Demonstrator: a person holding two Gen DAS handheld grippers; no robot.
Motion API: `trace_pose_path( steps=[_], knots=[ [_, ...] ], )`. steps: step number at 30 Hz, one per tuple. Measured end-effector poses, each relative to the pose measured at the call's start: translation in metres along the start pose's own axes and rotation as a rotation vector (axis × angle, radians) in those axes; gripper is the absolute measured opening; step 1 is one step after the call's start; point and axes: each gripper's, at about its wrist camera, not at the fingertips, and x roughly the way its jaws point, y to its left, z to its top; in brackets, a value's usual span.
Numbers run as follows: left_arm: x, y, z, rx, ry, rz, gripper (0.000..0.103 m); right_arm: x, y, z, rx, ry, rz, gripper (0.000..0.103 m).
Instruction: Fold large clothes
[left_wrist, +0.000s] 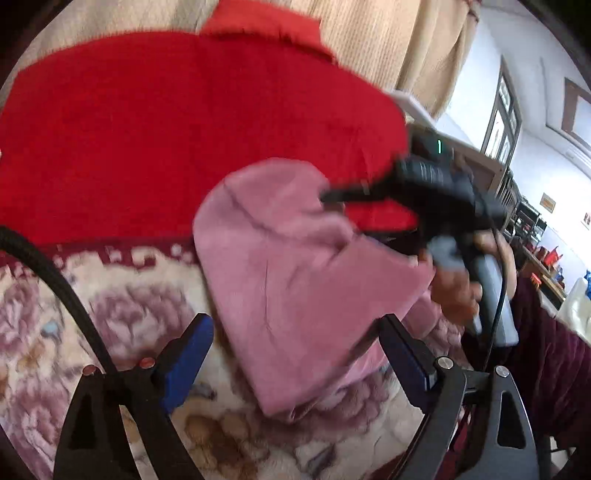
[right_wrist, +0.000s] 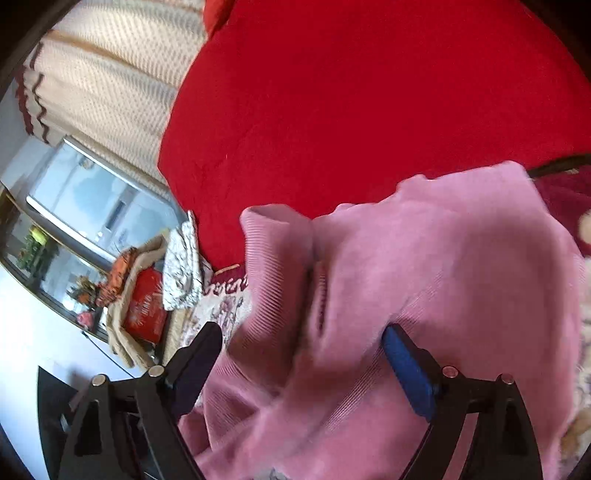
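From my left tongs (left_wrist: 295, 363) I look along two blue-padded fingers (left_wrist: 186, 363) that stand spread wide, with nothing pinched between them. Just ahead of their tips, and partly in the gap between them, hangs the soft pink ribbed knit garment (left_wrist: 291, 280), bunched into a folded lump. It lies over the floral plush blanket in cream and mauve (left_wrist: 122, 314) that spreads below and to the left of my fingers. Farther ahead a broad red fleece cloth (left_wrist: 177, 140) covers the surface. To the right of my fingers my right hand (left_wrist: 456, 291) grips the black and grey handle of the other tongs (left_wrist: 332, 195), whose thin fingertips reach the upper edge of the pink garment; whether they nip it I cannot tell from here

From my right tongs (right_wrist: 301, 363) the fingers (right_wrist: 404, 365) also stand apart, and the pink garment (right_wrist: 424, 277) fills the gap between them and piles up ahead, its ribbed cuff (right_wrist: 273, 258) rising near the left finger. The cloth touches the pads but is not clamped. Beyond it lies the red fleece (right_wrist: 351, 103), and far off to the left hangs a cream waffle-textured curtain (right_wrist: 110, 74)
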Motion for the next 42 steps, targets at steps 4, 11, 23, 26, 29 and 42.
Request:
trace_pose_path(
  steps=[4, 11, 23, 26, 29, 42],
  knots=[
    [-0.037, 0.045, -0.008, -0.149, -0.109, -0.055, 0.091, 0.026, 0.016, 0.010, -0.031, 0.025, -0.082, 0.090],
    [0.002, 0.109, -0.032, -0.563, 0.086, -0.006, 0.070, 0.056, 0.014, 0.003, -0.096, 0.043, -0.250, 0.026],
    [0.025, -0.041, 0.001, -0.151, 0.060, -0.028, 0.010, -0.031, 0.085, -0.003, -0.318, -0.238, -0.229, 0.015],
    [0.029, -0.078, 0.013, -0.118, 0.006, -0.108, 0.010, -0.080, 0.083, 0.000, -0.305, -0.354, -0.222, 0.015],
    [0.041, -0.097, 0.013, -0.086, 0.015, -0.115, 0.013, -0.125, 0.056, 0.008, -0.273, -0.430, -0.266, 0.014],
    [0.080, -0.076, 0.001, -0.111, 0.125, -0.098, 0.017, -0.065, -0.085, -0.003, 0.011, -0.172, -0.349, 0.018]
  ],
)
